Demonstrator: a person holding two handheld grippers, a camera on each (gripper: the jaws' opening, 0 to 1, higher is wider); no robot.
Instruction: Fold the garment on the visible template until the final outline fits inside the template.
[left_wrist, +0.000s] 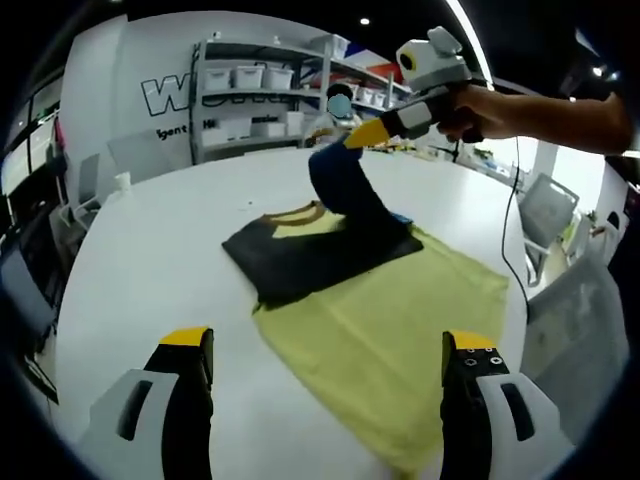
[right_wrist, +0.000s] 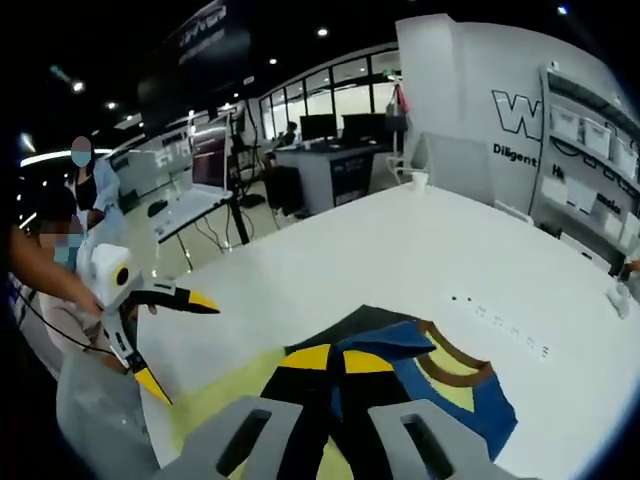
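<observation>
A yellow T-shirt with dark navy shoulders and a brown collar lies on the white table. My right gripper, held by a hand, is shut on the blue sleeve and lifts it above the collar. In the right gripper view its yellow-tipped jaws are pressed together on dark and blue cloth, with the collar just beyond. My left gripper hangs open over the shirt's yellow hem, holding nothing. It also appears at the left of the right gripper view, jaws spread.
Shelves with white bins stand behind the table. Chairs are off its right edge. Desks with monitors and a standing person lie beyond the far side. A row of small dark marks dots the tabletop.
</observation>
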